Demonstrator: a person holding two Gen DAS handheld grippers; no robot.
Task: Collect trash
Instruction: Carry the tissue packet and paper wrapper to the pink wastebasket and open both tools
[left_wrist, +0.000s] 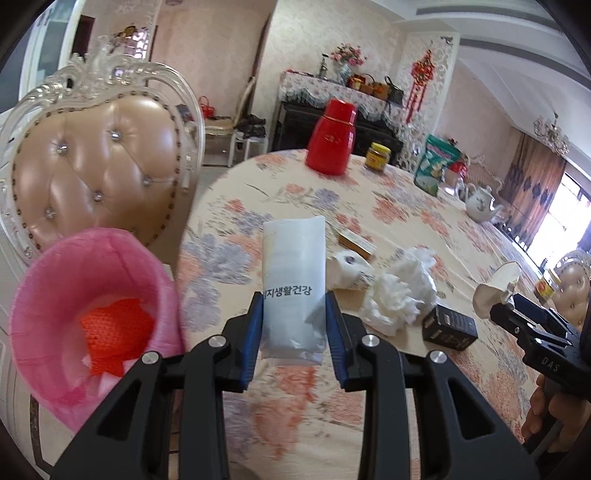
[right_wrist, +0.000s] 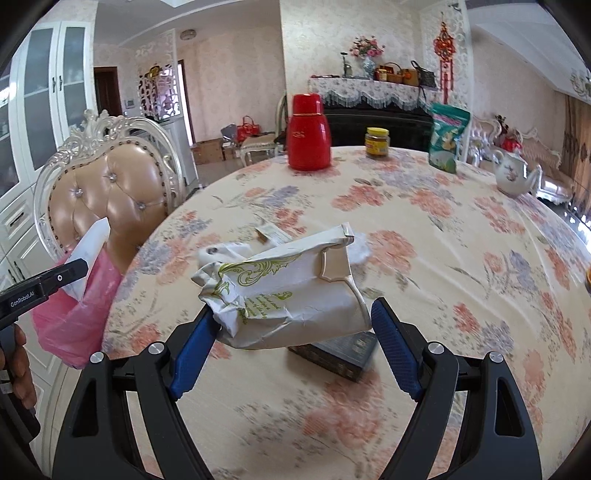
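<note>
We see the left gripper (left_wrist: 293, 317) clenched on a white sachet (left_wrist: 293, 280), right of the pink bin (left_wrist: 92, 295); right gripper (right_wrist: 291, 325) grasping a crumpled paper bag (right_wrist: 288, 295), further right.

White sachet (left_wrist: 293, 284), clamped in left gripper (left_wrist: 294, 321).
Pink-lined bin (left_wrist: 92, 314) lower left; crumpled tissue (left_wrist: 400, 291) right of centre on floral table (left_wrist: 424, 229).
</note>
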